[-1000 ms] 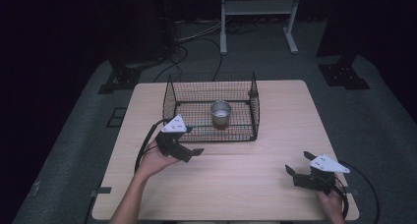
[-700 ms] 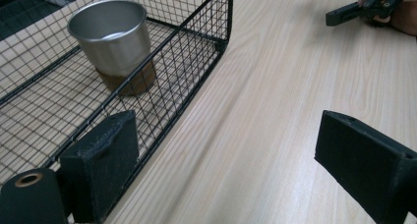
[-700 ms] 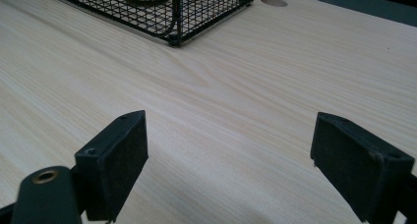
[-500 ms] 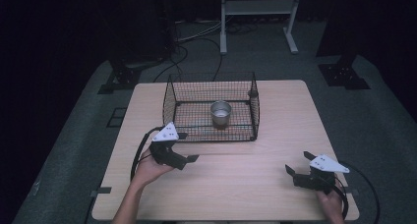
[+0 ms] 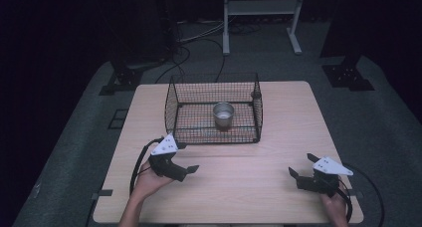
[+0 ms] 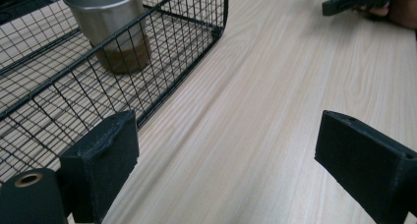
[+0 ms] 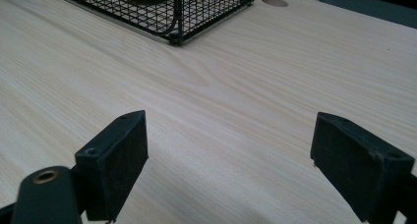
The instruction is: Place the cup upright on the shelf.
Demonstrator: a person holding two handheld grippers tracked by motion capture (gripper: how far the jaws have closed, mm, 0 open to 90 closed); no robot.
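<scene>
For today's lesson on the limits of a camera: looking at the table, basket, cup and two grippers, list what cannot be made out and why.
- Cup: its inside is too small and dim in the high view; the top edge of the left gripper view cuts off its rim.
- Basket: the top edge of the right gripper view cuts it off, so only its near corner is seen.
- Left gripper: in the high view, its grey plate hides part of its body.

The high view is dim, with darkness beyond the edges of the pale table [image 5: 278, 122], while both gripper views are evenly lit, sharp on the wood grain and slightly soft at the near jaws.
</scene>
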